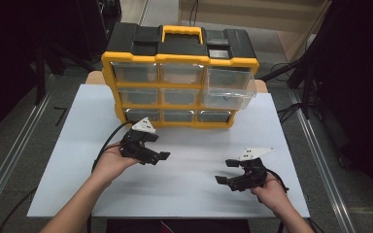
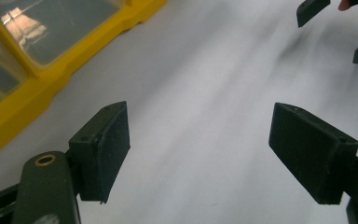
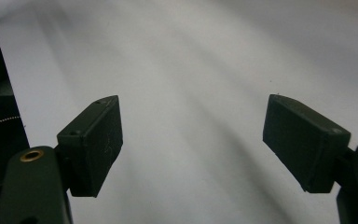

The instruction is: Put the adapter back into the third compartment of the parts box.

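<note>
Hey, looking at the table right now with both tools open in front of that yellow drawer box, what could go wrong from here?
1. The big clear drawer at the right of the yellow drawer box already sticks out past the frame; a tug or bump could pull it free and drop it on the table.
2. The left tool sits close to the box's bottom row, so a careless swing might knock it.
3. The right tool and its cable sit near the table's right edge and could snag.
</note>
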